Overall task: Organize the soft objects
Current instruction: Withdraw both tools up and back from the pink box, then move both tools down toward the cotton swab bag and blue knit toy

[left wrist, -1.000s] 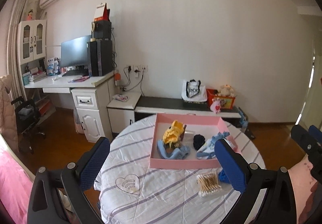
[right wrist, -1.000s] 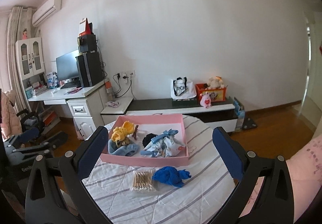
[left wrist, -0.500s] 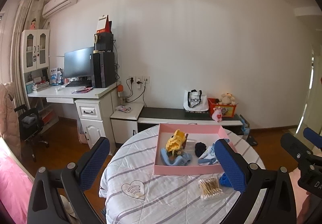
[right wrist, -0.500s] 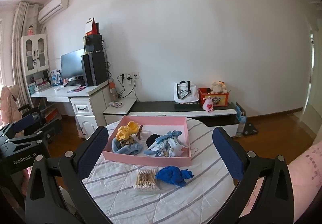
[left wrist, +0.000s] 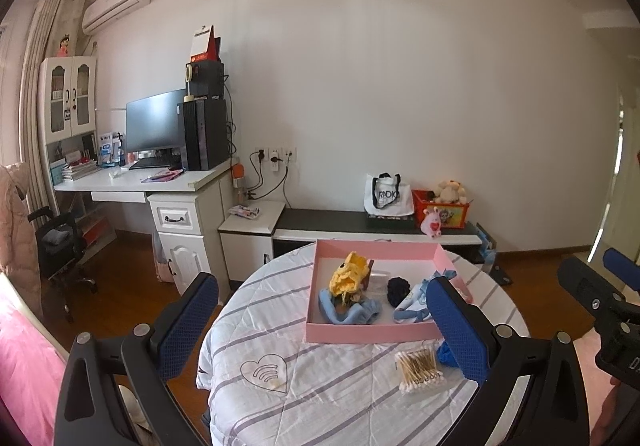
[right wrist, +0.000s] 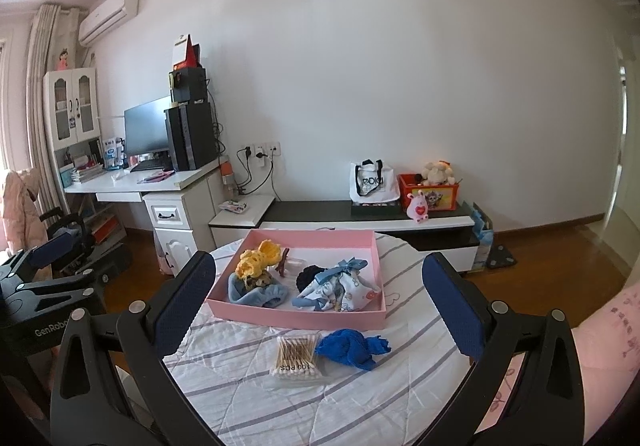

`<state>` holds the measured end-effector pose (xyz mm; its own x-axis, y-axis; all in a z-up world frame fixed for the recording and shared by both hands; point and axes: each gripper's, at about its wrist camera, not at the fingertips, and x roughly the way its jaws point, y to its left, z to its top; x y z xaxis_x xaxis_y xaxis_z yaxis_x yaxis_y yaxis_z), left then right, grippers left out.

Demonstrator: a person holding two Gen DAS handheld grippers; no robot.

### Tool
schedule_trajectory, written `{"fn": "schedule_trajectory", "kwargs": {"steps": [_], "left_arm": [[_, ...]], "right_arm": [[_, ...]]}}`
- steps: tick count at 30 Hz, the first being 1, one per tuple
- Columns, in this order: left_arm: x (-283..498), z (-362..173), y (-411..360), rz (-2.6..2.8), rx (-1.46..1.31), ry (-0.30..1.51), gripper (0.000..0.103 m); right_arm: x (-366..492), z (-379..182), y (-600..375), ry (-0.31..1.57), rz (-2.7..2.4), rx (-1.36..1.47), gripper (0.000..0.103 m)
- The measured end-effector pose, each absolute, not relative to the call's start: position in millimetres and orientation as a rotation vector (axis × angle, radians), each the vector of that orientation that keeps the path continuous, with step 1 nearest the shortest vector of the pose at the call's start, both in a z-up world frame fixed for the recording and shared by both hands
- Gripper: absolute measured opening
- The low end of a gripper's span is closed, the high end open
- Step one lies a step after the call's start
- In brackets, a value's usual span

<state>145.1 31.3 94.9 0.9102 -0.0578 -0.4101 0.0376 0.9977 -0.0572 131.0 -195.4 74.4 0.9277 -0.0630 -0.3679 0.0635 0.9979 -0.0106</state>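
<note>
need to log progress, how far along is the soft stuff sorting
Mostly done: the yellow knit piece, light blue cloth, dark ball and patterned fabric lie inside the pink tray. In hand: nothing; the left hand-held gripper and right hand-held gripper are both open. Left: the blue cloth on the table beside the cotton swab pack.

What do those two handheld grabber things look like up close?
Each gripper, left and right, has a black plastic frame with silver screw heads and two flat fingers padded in textured blue. White "GenRobo" lettering marks the left. A pink flower-print sleeve shows.
</note>
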Motion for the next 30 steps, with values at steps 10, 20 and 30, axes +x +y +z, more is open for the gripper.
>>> {"fn": "schedule_trajectory", "kwargs": {"steps": [10, 20, 30], "left_arm": [[150.1, 89.1, 27.8, -0.055, -0.038, 0.451, 0.103], [190.5, 69.0, 7.6, -0.105, -0.005, 0.594, 0.103], [246.7, 31.1, -29.8, -0.145, 0.059, 0.791, 0.103]], "right_arm": [[132.9, 68.6, -203.4, 0.390, -0.090, 0.013, 0.103], [152.8, 46.2, -220.7, 0.480, -0.144, 0.033, 0.103], [181.1, -1.7, -250.3, 0.641, -0.238, 0.071, 0.103]]}}
